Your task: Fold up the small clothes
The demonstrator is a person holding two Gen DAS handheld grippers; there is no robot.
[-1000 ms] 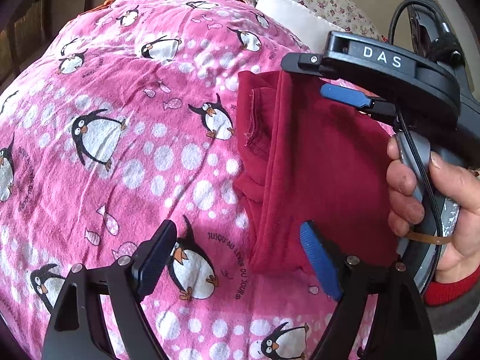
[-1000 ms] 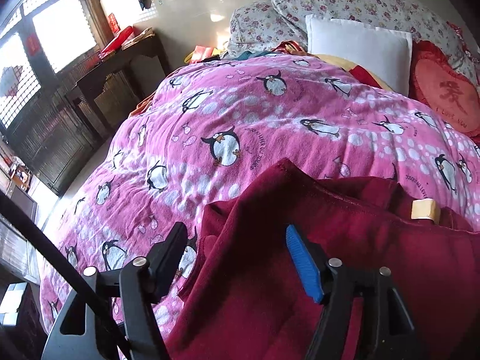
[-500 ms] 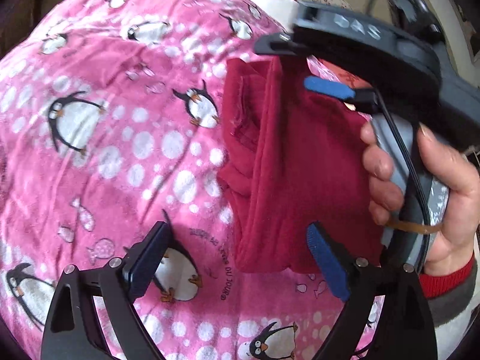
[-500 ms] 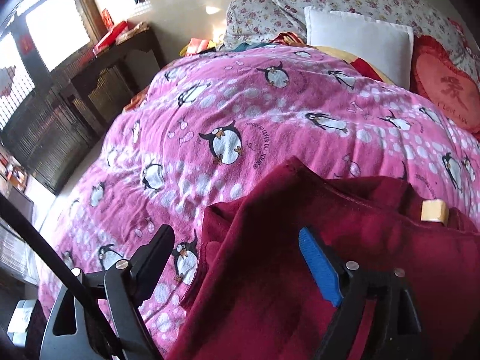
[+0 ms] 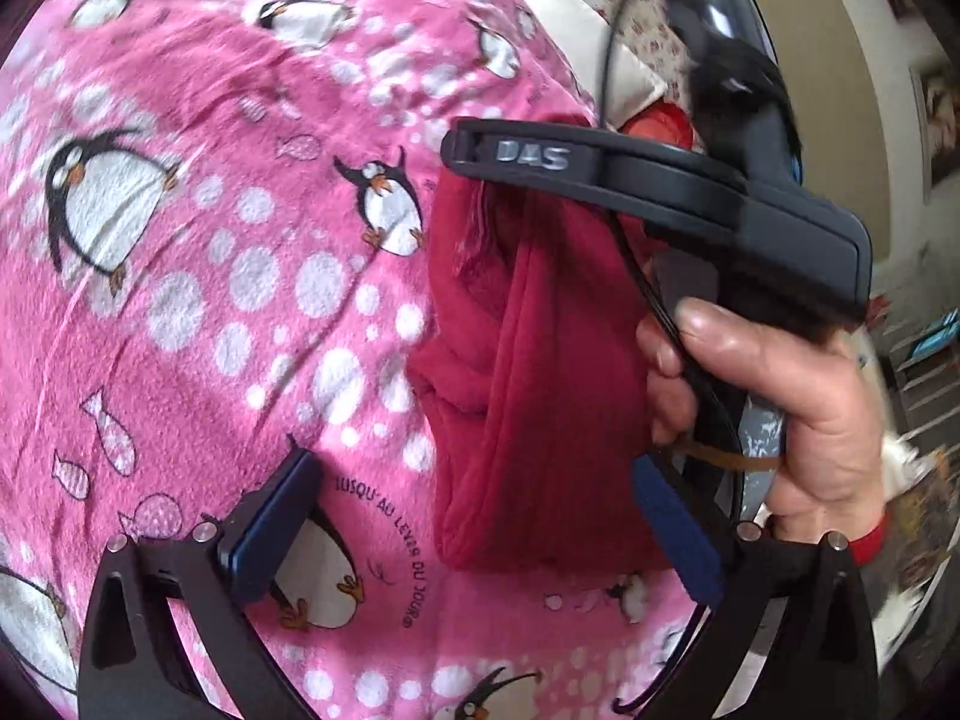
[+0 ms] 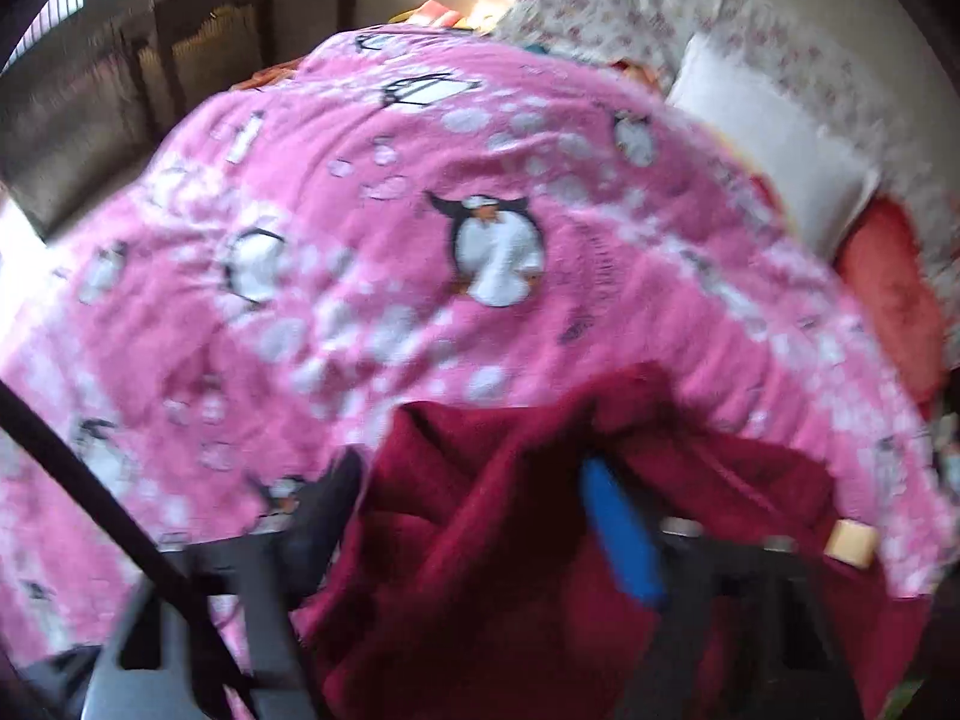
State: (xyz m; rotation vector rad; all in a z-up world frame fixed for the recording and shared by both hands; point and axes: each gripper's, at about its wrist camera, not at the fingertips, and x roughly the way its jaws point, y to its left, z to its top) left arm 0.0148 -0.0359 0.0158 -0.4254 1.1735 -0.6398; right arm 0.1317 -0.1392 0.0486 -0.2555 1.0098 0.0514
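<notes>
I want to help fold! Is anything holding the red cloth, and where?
Left gripper just opened, holding nothing. Right gripper was closing over red cloth's edge; grip unclear.

Bed covered by a pink blanket [image 6: 372, 312] with white dots, penguins and small fish; one penguin print [image 5: 384, 207] sits near the middle of the left wrist view, French lettering printed lower down. White pillow [image 6: 774, 162] at the head of the bed, floral pillows [image 6: 606, 12] behind it, red cushion [image 6: 894, 294] beside it. Dark wooden furniture [image 6: 180, 60] stands along the far side of the bed. Right wrist view is blurred.
</notes>
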